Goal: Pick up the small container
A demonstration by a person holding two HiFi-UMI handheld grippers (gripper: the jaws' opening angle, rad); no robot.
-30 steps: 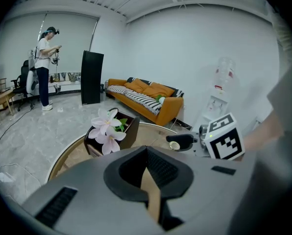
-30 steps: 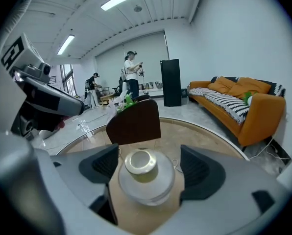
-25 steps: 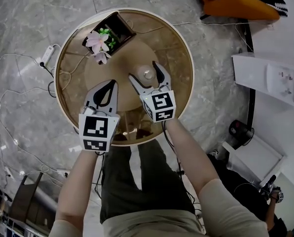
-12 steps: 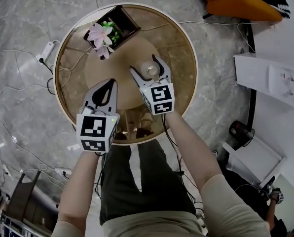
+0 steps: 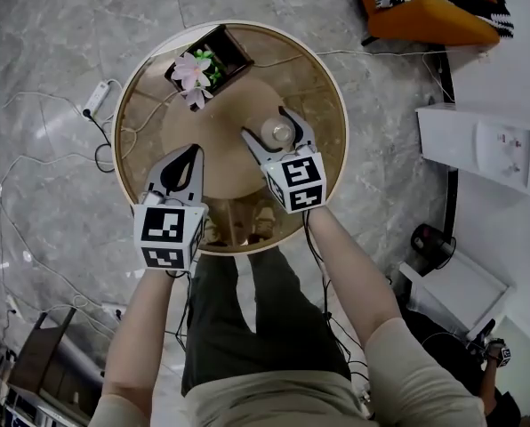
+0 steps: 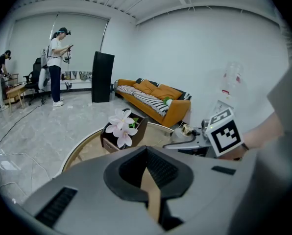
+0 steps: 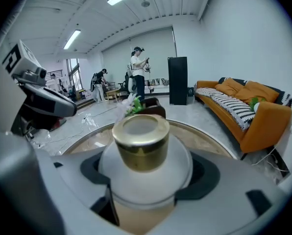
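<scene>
the container (image 7: 143, 148), a small white jar with a gold lid, sits between the fingers (image 5: 299, 132) of the right gripper (image 5: 267, 124). they are closed against its white body from both sides. the lid is on, so its contents are hidden. the jar is upright over the middle of the round table (image 5: 323, 132); i cannot tell whether its base touches the top.

the left gripper (image 5: 192, 152) hovers over the near left part of the table, well apart from the jar. its fingers (image 6: 87, 180) are closed tip to tip with nothing between them.

at the far left of the table stands a dark open box (image 5: 225, 50). it holds pale pink flowers (image 5: 192, 71) with a few green leaves, and the blooms lean out over its near edge. the box is apart from both grippers, beyond the jar and to its left.
</scene>
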